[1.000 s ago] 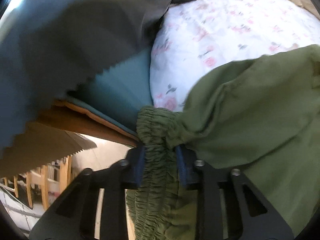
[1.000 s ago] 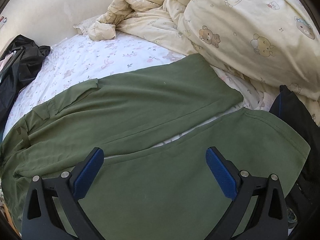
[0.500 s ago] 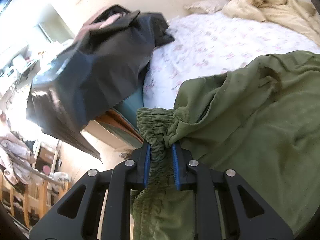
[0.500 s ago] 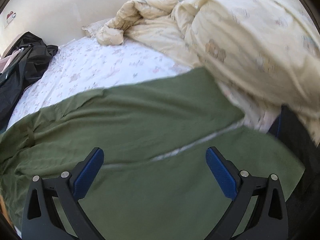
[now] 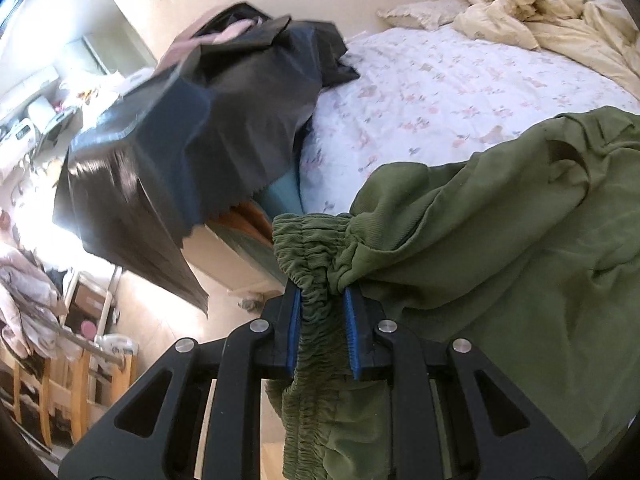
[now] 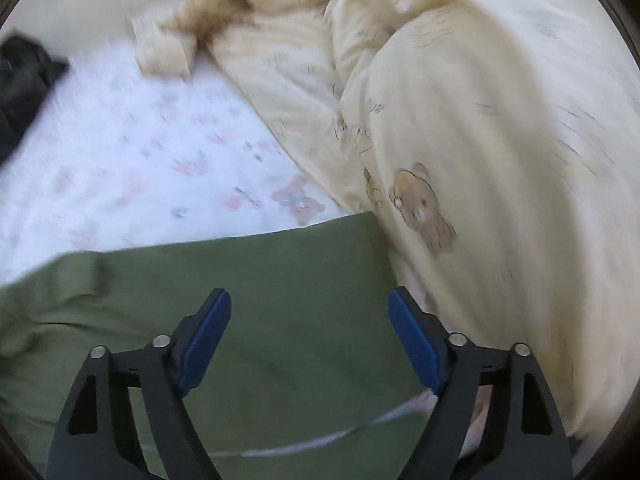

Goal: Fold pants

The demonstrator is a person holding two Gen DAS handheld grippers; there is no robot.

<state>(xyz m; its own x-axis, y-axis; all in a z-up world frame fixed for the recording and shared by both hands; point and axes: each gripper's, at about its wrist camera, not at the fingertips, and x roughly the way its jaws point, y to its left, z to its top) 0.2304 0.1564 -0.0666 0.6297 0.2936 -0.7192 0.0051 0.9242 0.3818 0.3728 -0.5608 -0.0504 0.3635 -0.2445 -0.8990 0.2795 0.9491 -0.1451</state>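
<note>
Left gripper [image 5: 323, 320]: fingers clamped on the elastic waistband [image 5: 310, 240] of the olive pants [image 5: 500, 248], lifted at the bed [image 5: 440, 92] edge. Right gripper [image 6: 310, 340]: fingers wide above a flat leg. Best carried over evenly, waistband kept taut, seams aligned.

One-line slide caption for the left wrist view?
Left tongs clamp the green pants by the elastic waistband at the bed's edge.
</note>
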